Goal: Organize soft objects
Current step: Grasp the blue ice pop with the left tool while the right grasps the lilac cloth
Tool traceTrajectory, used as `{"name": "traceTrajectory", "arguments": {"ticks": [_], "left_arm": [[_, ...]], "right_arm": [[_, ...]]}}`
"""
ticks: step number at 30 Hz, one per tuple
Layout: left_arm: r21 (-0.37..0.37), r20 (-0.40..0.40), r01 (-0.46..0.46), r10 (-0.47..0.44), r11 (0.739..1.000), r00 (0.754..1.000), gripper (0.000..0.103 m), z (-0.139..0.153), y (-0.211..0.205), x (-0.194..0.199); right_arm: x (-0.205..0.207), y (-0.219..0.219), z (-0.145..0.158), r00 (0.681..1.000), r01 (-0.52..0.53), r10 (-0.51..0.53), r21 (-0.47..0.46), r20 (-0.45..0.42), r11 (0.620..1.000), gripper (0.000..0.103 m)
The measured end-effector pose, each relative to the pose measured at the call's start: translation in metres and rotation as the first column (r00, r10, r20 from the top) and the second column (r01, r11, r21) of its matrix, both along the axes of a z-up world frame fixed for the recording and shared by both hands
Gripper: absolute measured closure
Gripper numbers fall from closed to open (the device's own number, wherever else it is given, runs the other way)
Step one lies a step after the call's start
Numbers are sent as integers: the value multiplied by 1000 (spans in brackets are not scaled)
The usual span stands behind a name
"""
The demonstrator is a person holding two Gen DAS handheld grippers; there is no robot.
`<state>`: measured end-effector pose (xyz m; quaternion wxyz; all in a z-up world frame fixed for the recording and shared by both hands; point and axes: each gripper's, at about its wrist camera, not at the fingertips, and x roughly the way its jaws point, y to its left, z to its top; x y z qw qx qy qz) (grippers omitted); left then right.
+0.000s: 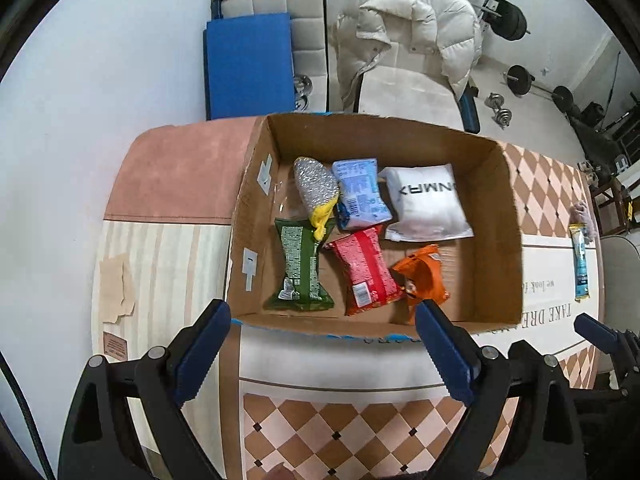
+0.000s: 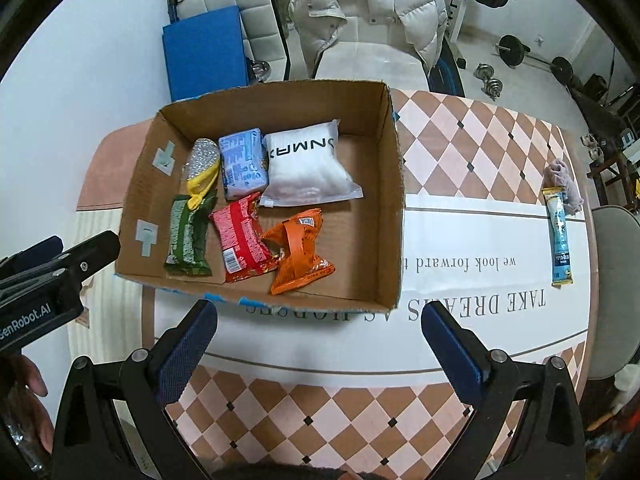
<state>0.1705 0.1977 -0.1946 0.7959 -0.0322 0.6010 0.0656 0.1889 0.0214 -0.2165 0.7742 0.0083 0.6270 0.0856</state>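
Observation:
A cardboard box point(image 1: 496, 208) point(image 2: 392, 184) stands on the table and holds several soft packs: a green pack point(image 1: 300, 268) point(image 2: 188, 236), a red pack point(image 1: 366, 270) point(image 2: 240, 236), an orange pack point(image 1: 424, 276) point(image 2: 298, 252), a light blue pack point(image 1: 360, 194) point(image 2: 242, 164), a white pouch point(image 1: 430, 204) point(image 2: 308, 164) and a silver and yellow scrubber point(image 1: 316, 188) point(image 2: 202, 166). My left gripper point(image 1: 320, 356) hovers open above the box's near wall, nothing between its fingers. My right gripper point(image 2: 320, 356) is likewise open and empty, over the tablecloth in front of the box.
A light blue stick pack point(image 2: 559, 236) point(image 1: 581, 264) and a mauve fluffy thing point(image 2: 564, 184) lie on the table's right side. Behind the table are chairs, a white padded jacket point(image 2: 368, 4) and a blue mat point(image 1: 248, 64). Weights lie on the floor.

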Motion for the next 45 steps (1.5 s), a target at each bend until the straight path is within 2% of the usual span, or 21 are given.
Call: {"name": "traceTrajectory", "arguments": {"ticks": [5,8,11,14,18,20,21,22,23,24,26,27,32,36,37,38,39,40,41,43,45], "left_arm": [[7,10,5,-5,1000,1000,9,12,-22,-4],[40,19,17,-17,999,1000,9,20,-52,2],[34,9,36,-36,999,999,9,21,-90,14],[8,-15,63,-63,998,998,9,12,-141,36],[-102,-89,126,-136,987,987,9,-18,-232,79],[-143,-131,179,-198,973,971,9,-40,-290,103],[-151,-149,197,-220,969,964,9,-49,-311,112],[-163,-163,223,-249,961,955,9,-60,-338,122],[-172,-176,246,-276,954,945,12,-72,-361,130],[-169,-202,272,-303,947,931,16,-87,-391,140],[-195,-248,297,-340,935,907,33,-108,-429,154],[-199,-274,306,-353,931,894,36,-122,-448,160],[-255,-390,300,-382,919,838,36,-185,-515,179],[-252,-458,293,-381,922,804,36,-224,-543,189],[-242,-466,295,-378,924,800,36,-229,-546,190],[-232,-467,300,-376,925,800,43,-233,-549,191],[-222,-466,309,-378,925,800,44,-235,-552,191],[-205,-455,327,-385,923,803,66,-232,-554,190],[-186,-442,357,-402,916,802,77,-228,-556,189],[-169,-430,379,-414,910,803,85,-221,-552,187],[-137,-405,382,-403,914,821,87,-213,-537,186]], "right_arm": [[-6,-21,11,1000,16,-16,60,4,998,0],[-3,-51,12,999,30,-28,115,-19,993,0],[3,-96,10,997,72,-68,114,-39,991,0],[14,-167,3,987,160,-157,81,-45,984,0],[30,-269,-15,957,287,-285,29,-53,958,0],[38,-320,-31,934,351,-349,29,-76,936,1],[42,-349,-41,919,389,-383,56,-93,920,4],[46,-374,-50,904,420,-411,69,-117,905,22],[49,-401,-63,885,454,-438,77,-158,888,44],[53,-418,-71,874,471,-452,78,-180,879,47],[60,-457,-90,846,515,-493,70,-203,855,47],[62,-473,-99,836,528,-507,56,-209,847,47],[67,-525,-136,794,576,-552,22,-254,817,47],[71,-543,-149,782,585,-560,11,-273,811,47],[72,-545,-151,784,581,-556,12,-277,814,47],[75,-548,-152,786,577,-551,12,-280,817,47],[77,-549,-152,789,572,-547,10,-279,820,47],[79,-548,-152,793,566,-542,10,-278,824,47],[82,-548,-152,800,556,-532,10,-278,831,47],[92,-545,-150,820,525,-501,16,-276,851,47],[106,-539,-148,843,487,-465,21,-270,873,47]]}}
